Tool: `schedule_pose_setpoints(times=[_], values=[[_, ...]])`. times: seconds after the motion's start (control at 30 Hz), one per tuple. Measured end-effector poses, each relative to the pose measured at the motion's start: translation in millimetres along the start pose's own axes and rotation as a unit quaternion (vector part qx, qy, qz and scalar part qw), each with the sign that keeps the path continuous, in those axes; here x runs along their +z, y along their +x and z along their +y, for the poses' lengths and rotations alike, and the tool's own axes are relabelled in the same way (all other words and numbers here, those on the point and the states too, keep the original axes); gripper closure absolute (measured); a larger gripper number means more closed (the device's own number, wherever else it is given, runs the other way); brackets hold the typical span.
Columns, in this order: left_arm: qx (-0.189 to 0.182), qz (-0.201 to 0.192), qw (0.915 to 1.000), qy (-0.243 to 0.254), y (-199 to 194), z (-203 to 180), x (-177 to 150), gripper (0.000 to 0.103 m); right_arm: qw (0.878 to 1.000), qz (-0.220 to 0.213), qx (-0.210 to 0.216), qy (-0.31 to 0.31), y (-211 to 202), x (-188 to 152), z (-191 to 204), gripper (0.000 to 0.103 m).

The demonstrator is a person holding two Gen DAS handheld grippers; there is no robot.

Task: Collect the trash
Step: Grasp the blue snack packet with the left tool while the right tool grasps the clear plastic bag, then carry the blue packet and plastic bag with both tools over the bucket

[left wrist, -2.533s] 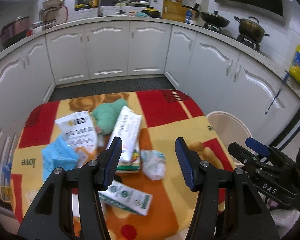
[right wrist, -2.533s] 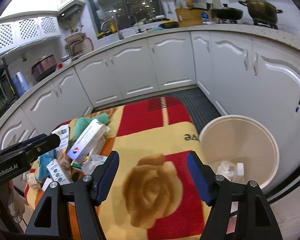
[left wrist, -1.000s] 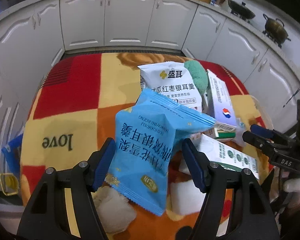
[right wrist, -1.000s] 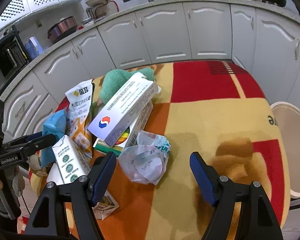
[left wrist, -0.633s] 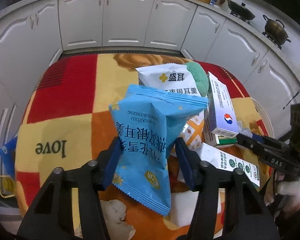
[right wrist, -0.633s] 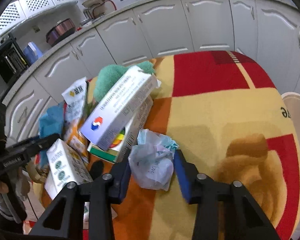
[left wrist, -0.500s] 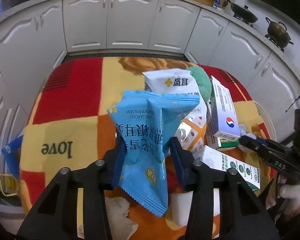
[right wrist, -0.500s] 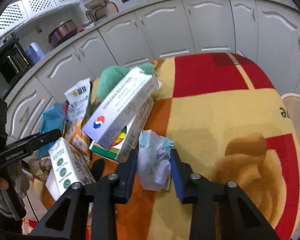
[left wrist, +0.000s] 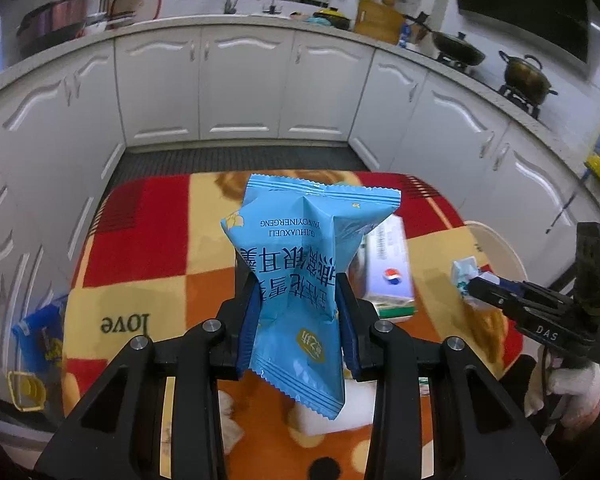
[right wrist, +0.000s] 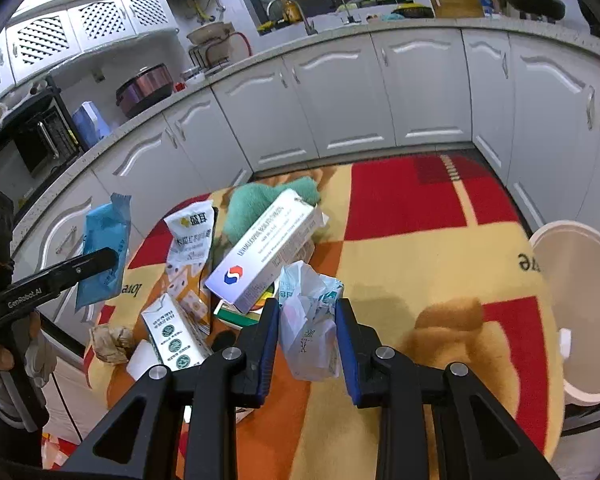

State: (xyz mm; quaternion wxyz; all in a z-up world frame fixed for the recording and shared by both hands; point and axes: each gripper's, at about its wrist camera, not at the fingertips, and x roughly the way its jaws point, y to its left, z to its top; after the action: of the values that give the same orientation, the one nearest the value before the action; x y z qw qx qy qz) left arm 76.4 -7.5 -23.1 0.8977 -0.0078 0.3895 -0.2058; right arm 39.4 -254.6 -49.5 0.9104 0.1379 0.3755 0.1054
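My left gripper is shut on a blue snack packet and holds it up above the table; the packet also shows in the right wrist view. My right gripper is shut on a crumpled plastic wrapper, lifted off the table; it also shows in the left wrist view. On the patterned tablecloth lie a long white box, a white snack packet, a green-dotted carton, a green cloth and a crumpled brown paper.
A beige trash bin stands on the floor at the table's right side; it shows in the left wrist view. White kitchen cabinets curve around behind. A blue bag hangs at the table's left edge.
Both grippers closed on their items and lifted them: the left raised the blue packet, the right raised the crumpled wrapper off the cloth.
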Motion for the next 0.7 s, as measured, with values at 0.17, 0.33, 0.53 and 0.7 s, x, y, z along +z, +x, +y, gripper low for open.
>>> schedule_pose_setpoints(times=[0.17, 0.33, 0.53, 0.7], values=[[-0.013, -0.007, 0.9998, 0.009, -5.0, -17.7, 3.6, 0.070, 1.000, -0.012, 0.000, -0.004, -11.4, 2.6, 0.4, 0.076], [-0.021, -0.010, 0.9995, 0.019, -6.0, -37.1, 7.2, 0.070, 1.000, -0.021, -0.002, -0.005, -22.4, 2.3, -1.5, 0.076], [-0.034, -0.010, 0.9988, 0.033, -1.2, -64.1, 10.2, 0.070, 0.999, -0.036, -0.010, -0.003, -35.0, 3.8, -6.7, 0.076], [-0.042, -0.010, 0.9979, 0.048, 3.1, -89.9, 13.1, 0.070, 0.999, -0.045, -0.018, 0.008, -46.5, 3.5, -20.1, 0.076]])
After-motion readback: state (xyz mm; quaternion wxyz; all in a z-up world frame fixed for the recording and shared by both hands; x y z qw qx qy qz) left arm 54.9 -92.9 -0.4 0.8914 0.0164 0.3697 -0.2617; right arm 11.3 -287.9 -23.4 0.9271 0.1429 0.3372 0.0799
